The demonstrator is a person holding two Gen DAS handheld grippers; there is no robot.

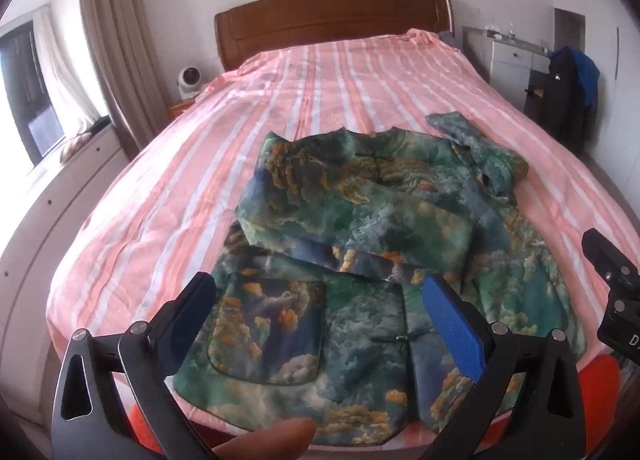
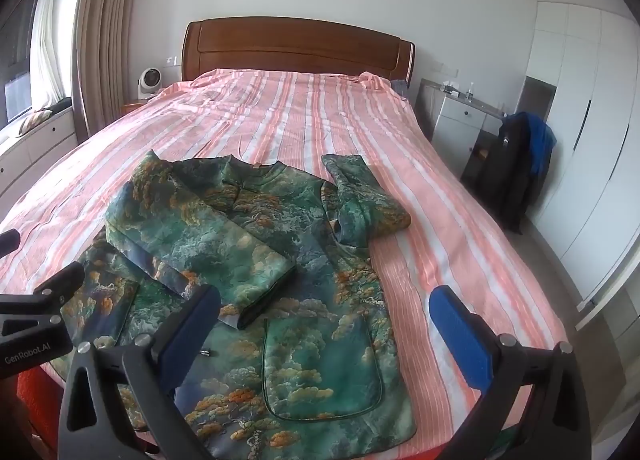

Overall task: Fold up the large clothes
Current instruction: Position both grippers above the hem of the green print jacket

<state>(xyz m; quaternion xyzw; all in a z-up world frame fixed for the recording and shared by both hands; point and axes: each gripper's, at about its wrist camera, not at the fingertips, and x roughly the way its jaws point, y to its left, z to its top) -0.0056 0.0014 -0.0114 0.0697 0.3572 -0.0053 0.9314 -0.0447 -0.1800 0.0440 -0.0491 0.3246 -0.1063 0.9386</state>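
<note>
Left gripper (image 1: 324, 314): my fingers spread wide, holding nothing, poised over the jacket's near hem.
Right gripper (image 2: 326, 326): likewise wide open and empty, above the near right part of the jacket.
Thumb (image 1: 266, 440): mine, at the near edge of the left view.
Jacket (image 2: 256, 272): green, cloud-printed, lying front-up at the near end of the bed; left sleeve (image 2: 200, 244) folded across the chest, right sleeve (image 2: 360, 196) bunched out to the right.
Pocket (image 2: 320, 364): on the near right front panel.
Bedspread (image 2: 304, 116): pink and white stripes, running far to the wooden headboard (image 2: 296, 48).
Fan (image 2: 150, 82): far left, beside the headboard.
Curtain (image 2: 104, 36): on the left.
</note>
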